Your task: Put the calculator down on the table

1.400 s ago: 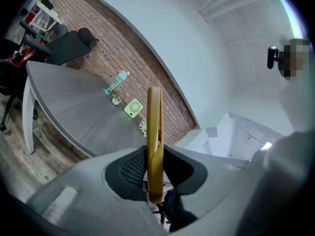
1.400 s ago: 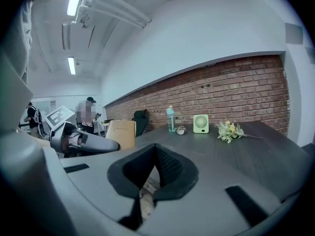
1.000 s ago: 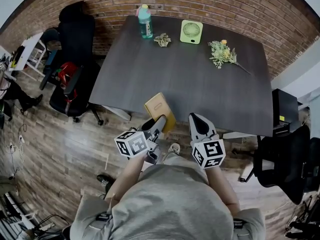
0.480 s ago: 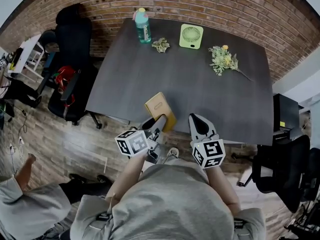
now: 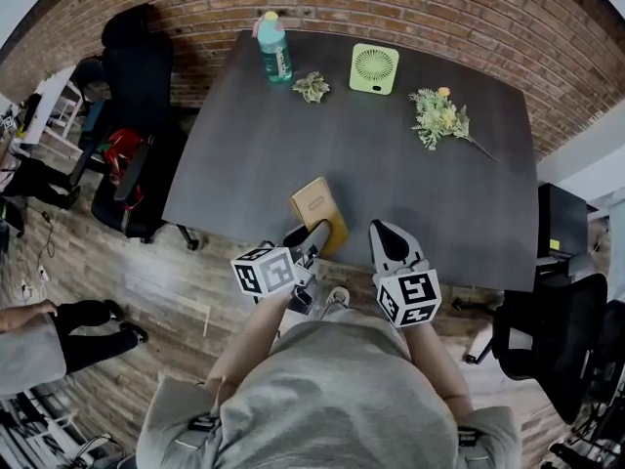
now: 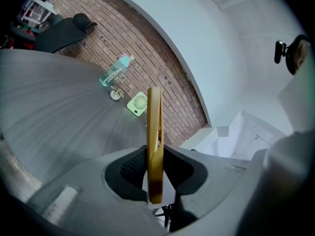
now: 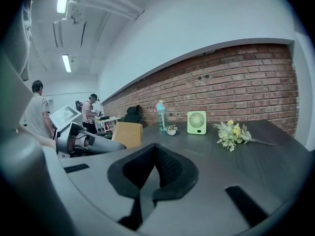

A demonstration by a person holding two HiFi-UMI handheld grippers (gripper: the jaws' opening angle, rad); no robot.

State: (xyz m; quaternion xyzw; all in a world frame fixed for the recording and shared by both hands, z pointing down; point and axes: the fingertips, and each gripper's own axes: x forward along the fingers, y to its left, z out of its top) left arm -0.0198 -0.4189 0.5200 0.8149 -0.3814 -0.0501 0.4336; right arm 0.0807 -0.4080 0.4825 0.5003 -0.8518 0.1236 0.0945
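The calculator (image 5: 316,206), a flat yellow slab, stands on edge just above the near edge of the dark table (image 5: 361,145). My left gripper (image 5: 314,234) is shut on its lower end. In the left gripper view the calculator (image 6: 154,141) rises edge-on between the black pads (image 6: 132,167). My right gripper (image 5: 383,234) hovers to the right of it at the table's edge, shut, with nothing in it. From the right gripper view the calculator (image 7: 127,134) shows at the left, above the left gripper (image 7: 83,140), and the right gripper (image 7: 147,181) has its pads together.
At the table's far side stand a teal bottle (image 5: 274,47), a small plant (image 5: 312,87), a green fan (image 5: 374,68) and a flower sprig (image 5: 439,115). Black office chairs stand at left (image 5: 137,86) and right (image 5: 547,330). A person (image 5: 39,335) is at lower left.
Both grippers have advanced a little toward the table with the calculator still held. A bystander at the lower left has moved across the floor.
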